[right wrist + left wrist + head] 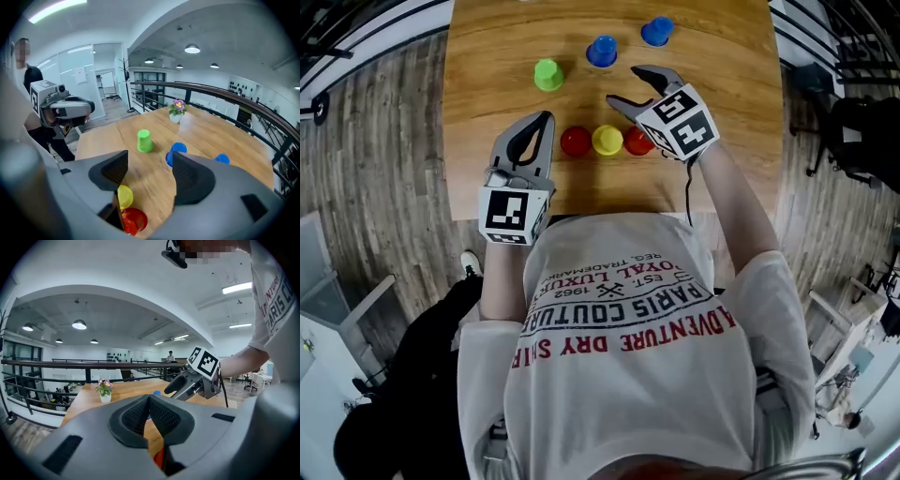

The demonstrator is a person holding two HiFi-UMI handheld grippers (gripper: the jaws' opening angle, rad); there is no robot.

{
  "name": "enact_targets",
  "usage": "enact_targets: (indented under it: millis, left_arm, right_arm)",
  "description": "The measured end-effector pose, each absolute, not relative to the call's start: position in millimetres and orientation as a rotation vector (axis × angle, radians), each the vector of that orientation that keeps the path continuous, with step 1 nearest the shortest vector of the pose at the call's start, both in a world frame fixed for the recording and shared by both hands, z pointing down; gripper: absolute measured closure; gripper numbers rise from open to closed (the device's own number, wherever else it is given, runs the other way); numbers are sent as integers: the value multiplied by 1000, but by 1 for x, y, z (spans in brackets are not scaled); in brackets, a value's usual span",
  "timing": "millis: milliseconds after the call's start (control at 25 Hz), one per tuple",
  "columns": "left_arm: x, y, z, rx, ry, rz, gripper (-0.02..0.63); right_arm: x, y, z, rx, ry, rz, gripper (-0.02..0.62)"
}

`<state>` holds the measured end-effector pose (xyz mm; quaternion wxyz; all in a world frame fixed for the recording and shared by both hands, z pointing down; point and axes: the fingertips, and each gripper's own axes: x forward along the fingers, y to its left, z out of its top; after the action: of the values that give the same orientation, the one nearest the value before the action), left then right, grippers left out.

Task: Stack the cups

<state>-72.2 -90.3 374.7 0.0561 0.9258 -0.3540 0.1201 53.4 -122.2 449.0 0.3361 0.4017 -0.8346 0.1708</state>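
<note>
Right claw point(625, 86) wide open, empty; left claw point(546, 118) closed, empty. Nearer of 2 blue plastic cups point(601, 52) sits just ahead of right claw's tips, left claw well apart, so likely a right-hand pick.

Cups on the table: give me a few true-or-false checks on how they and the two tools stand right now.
1. The right tool has its jaws apart with no cup between them. True.
2. The green cup is stacked on a blue one. False: it stands alone on the table, apart from both blue cups.
3. The yellow cup sits in a row between two red cups. True.
4. The left tool grips a red cup. False: its jaws are together, empty.
</note>
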Motion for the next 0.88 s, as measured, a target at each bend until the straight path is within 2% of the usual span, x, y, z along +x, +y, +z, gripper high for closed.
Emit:
enact_targets:
  millis: [400, 880]
  left_arm:
    - [-94, -112, 388, 2653, -1303, 391, 591]
    - [-94, -122, 400, 2528, -1462, 405, 591]
  right_arm:
    - [-2, -174, 463, 641, -2260, 366, 290]
    - [-50, -196, 513, 372, -2273, 322, 290]
